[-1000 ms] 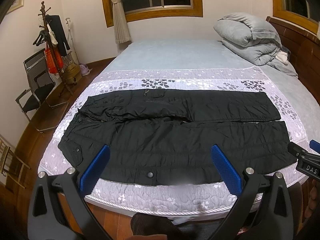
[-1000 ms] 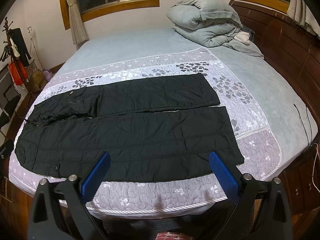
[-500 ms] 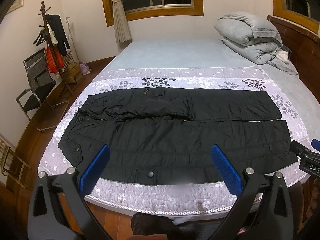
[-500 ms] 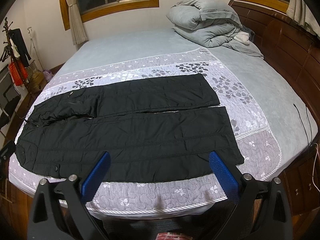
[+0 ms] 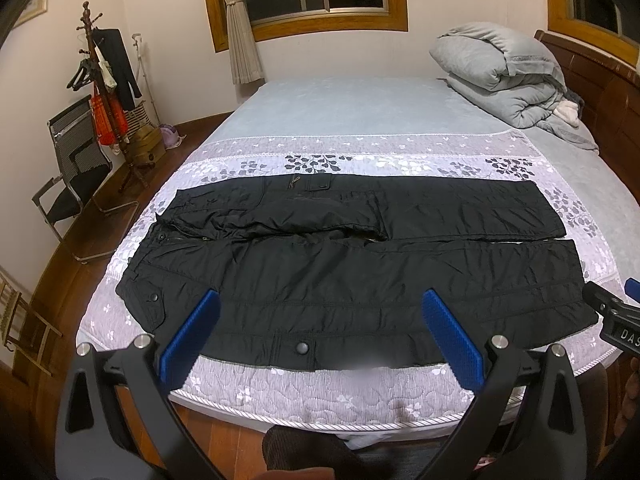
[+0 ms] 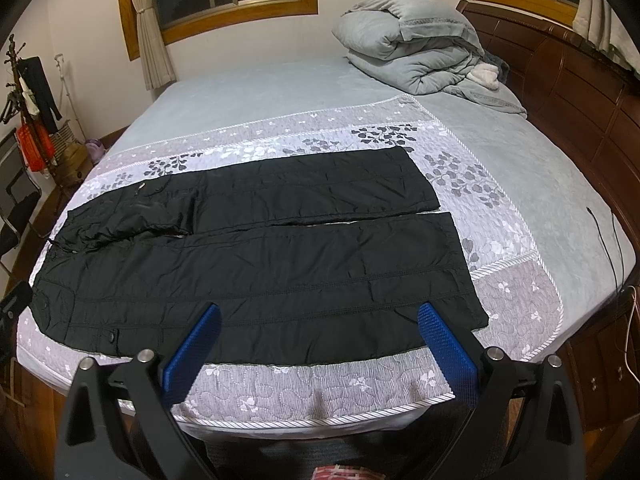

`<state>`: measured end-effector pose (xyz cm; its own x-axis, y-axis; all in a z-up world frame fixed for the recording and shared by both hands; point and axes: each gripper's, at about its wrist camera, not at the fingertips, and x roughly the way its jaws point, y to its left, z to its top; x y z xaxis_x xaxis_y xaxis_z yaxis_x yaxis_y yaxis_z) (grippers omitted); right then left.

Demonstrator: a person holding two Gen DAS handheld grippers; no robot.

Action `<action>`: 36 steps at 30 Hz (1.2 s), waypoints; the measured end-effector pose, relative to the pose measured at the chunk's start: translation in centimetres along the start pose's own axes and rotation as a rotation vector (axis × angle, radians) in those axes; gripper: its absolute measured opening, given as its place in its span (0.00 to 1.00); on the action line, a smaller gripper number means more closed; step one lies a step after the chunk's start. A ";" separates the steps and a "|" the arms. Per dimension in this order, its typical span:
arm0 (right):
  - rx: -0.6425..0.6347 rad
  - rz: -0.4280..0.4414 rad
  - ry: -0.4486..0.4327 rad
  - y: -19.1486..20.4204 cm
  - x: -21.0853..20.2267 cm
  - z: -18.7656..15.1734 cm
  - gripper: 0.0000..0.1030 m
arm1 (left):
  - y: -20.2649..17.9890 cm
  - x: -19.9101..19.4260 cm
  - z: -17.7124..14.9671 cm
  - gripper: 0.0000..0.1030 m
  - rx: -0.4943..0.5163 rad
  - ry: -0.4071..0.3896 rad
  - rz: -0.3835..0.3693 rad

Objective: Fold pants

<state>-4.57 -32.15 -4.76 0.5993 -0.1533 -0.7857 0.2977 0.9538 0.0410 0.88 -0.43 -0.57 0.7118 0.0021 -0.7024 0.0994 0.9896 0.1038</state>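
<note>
On the bed (image 5: pixel 360 112) the black pants (image 5: pixel 344 276) lie flat, legs side by side, waist to the left — same as a second ago. Left gripper (image 5: pixel 320 332) and right gripper (image 6: pixel 318 338) have barely drifted, jaws wide apart, holding nothing. Folding hasn't started — first grasp is next, I'd say.
</note>
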 end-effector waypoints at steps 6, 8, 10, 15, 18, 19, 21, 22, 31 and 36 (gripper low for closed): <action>0.003 0.000 0.003 -0.1 0.1 0.1 0.97 | 0.0 0.1 0.0 0.98 0.003 0.002 0.002; 0.004 0.001 0.004 -0.1 0.2 0.1 0.97 | 0.0 0.1 0.0 0.98 0.003 0.003 0.001; 0.006 0.000 0.005 -0.2 0.3 0.0 0.97 | -0.2 0.2 0.0 0.98 0.006 0.003 0.002; 0.006 0.000 0.007 -0.4 0.7 -0.1 0.97 | -0.4 0.4 0.2 0.98 0.009 0.002 0.000; 0.009 0.001 0.009 -0.5 0.9 -0.1 0.97 | -0.7 0.5 0.4 0.98 0.012 0.003 0.001; 0.010 0.001 0.010 -0.5 1.0 -0.1 0.97 | -0.7 0.5 0.4 0.98 0.013 0.004 0.001; 0.009 0.000 0.013 -0.5 1.1 -0.1 0.97 | -0.8 0.7 0.5 0.98 0.014 0.005 0.000; 0.009 0.000 0.015 -0.5 1.2 -0.1 0.97 | -0.8 0.8 0.5 0.98 0.015 0.006 -0.001; -0.025 0.008 0.005 -1.1 2.4 0.9 0.97 | -1.4 2.3 1.3 0.98 0.030 0.013 -0.088; -0.042 0.007 -0.023 -4.6 4.2 4.7 0.97 | -0.3 6.3 3.2 0.98 0.025 0.099 -0.111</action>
<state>0.01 -38.41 -5.34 0.6185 -0.1525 -0.7709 0.2628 0.9647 0.0200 7.59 -1.19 -2.76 0.6238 -0.0919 -0.7762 0.1922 0.9806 0.0384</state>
